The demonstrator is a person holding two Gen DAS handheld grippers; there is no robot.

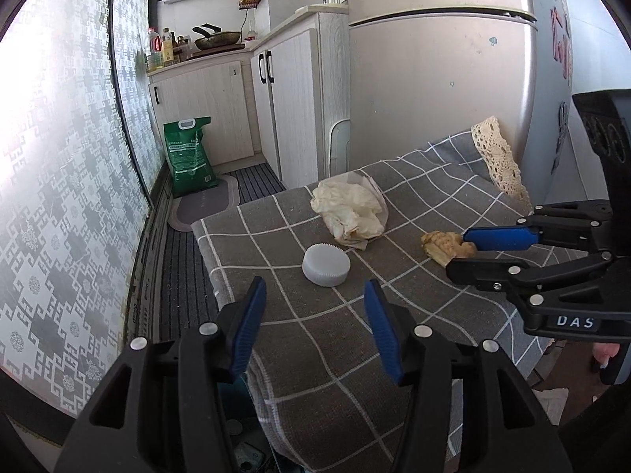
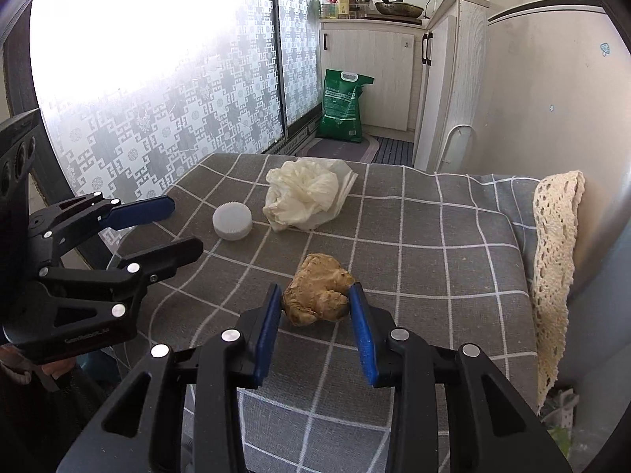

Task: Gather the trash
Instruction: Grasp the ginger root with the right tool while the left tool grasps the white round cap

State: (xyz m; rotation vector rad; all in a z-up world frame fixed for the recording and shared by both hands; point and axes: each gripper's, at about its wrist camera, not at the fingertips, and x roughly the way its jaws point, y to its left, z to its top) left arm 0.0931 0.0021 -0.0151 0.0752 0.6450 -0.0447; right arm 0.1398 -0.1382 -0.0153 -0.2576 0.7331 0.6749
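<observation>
Right hand-held gripper (image 2: 315, 299) clamps the ginger (image 2: 318, 293) on the near checked worktop (image 2: 434, 276); left hand-held gripper (image 1: 313, 295) gapes empty before the cap (image 1: 326, 265), crumpled paper (image 1: 351, 213) farther back.

The green bag's (image 2: 342, 106) print is too small to read. Bottle labels on the far counter (image 2: 366, 19) cannot be made out. The window (image 2: 130, 51) is blown out to white, nothing legible beyond it. The fridge (image 1: 445, 71) is cut off at the top edge. The ginger's (image 1: 445, 245) right end is hidden behind the right gripper (image 1: 465, 252).
</observation>
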